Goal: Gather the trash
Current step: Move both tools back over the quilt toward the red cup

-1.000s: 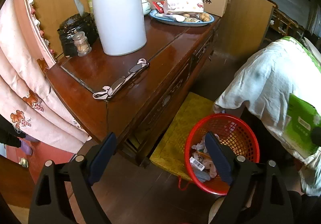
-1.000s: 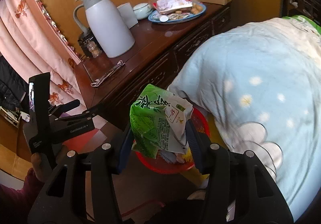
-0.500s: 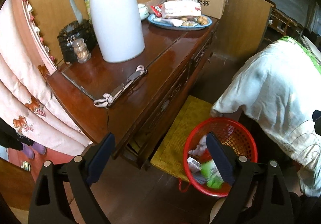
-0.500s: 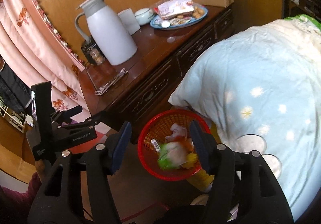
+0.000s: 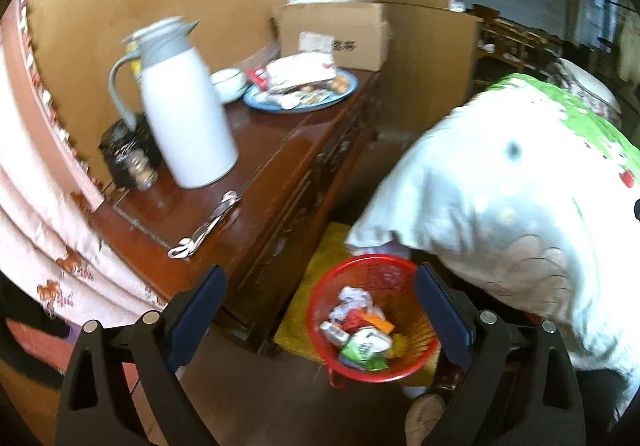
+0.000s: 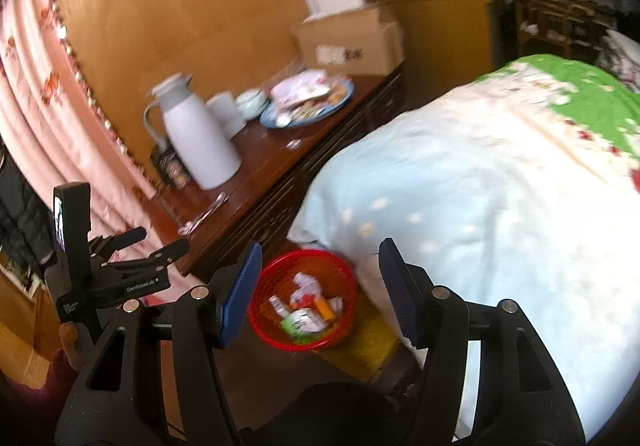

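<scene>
Left wrist view: the left gripper (image 5: 318, 310) is wide apart and holds nothing. The red basket (image 5: 320, 294) sits at the bottom middle, with trash (image 5: 362, 342) inside (quite full).

Right wrist view: the right gripper (image 6: 320, 288) is apart and empty too. The basket could tip if bumped.

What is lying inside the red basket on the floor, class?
The red basket holds a green packet, crumpled white paper and an orange wrapper. Anything beneath that pile is covered.
</scene>
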Available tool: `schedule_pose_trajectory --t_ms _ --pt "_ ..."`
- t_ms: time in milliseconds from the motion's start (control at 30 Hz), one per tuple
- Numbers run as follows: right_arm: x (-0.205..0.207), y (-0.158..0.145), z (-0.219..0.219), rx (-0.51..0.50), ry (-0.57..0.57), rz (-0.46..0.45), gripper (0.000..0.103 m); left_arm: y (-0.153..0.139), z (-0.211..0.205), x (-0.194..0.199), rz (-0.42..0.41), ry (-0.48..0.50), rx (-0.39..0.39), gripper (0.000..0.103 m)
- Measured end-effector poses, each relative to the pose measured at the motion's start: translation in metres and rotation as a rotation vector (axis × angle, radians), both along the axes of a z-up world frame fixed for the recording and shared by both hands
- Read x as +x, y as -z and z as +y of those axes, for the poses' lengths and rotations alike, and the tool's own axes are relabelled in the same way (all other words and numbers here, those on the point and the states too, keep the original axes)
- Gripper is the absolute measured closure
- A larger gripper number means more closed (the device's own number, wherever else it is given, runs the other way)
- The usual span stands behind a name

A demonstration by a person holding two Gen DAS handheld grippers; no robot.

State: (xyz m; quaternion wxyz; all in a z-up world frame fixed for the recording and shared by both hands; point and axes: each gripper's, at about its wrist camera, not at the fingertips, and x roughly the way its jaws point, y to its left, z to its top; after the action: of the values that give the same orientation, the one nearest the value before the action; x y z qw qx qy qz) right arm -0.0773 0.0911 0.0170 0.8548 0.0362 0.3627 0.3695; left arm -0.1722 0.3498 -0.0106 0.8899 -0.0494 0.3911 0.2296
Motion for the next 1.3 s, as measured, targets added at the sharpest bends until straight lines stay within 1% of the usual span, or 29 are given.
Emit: schedule_pose_trajectory --t_ms 67,267,400,567,700,867,1100,1233,1300 --pt "-0.002 -0.006 -0.025 0.017 0.042 -0.015 0.04 -0.007 -0.017 0.004 -0.007 0.026 0.01 0.01" --pt "-0.005 -0.014 -0.096 0.039 0.174 -0.047 0.04 -0.026 -0.068 0.018 -0.029 0.112 0.052 0.009" --pt "-0.005 -0.014 -0.145 0.056 0.267 -0.055 0.04 -0.032 -0.097 0.03 -0.034 0.165 0.058 0.009" --pt "-0.005 -0.008 -0.195 0.068 0.358 -0.052 0.038 -0.036 -0.14 0.052 -0.039 0.244 0.075 0.009" --pt "-0.002 0.002 -0.235 0.072 0.438 -0.043 0.037 -0.035 -0.173 0.072 -0.034 0.304 0.079 0.009" --pt "0.007 0.017 -0.274 0.08 0.517 -0.013 0.037 -0.03 -0.211 0.099 -0.019 0.376 0.083 0.009" --pt "0.024 0.036 -0.314 0.072 0.613 0.015 0.037 -0.02 -0.265 0.142 -0.008 0.486 0.056 0.009" --pt "0.034 0.051 -0.338 0.072 0.665 0.041 0.037 -0.009 -0.297 0.174 0.017 0.557 0.021 0.009" --pt "0.039 0.057 -0.345 0.062 0.688 0.046 0.037 -0.003 -0.314 0.189 0.027 0.586 0.022 0.009"
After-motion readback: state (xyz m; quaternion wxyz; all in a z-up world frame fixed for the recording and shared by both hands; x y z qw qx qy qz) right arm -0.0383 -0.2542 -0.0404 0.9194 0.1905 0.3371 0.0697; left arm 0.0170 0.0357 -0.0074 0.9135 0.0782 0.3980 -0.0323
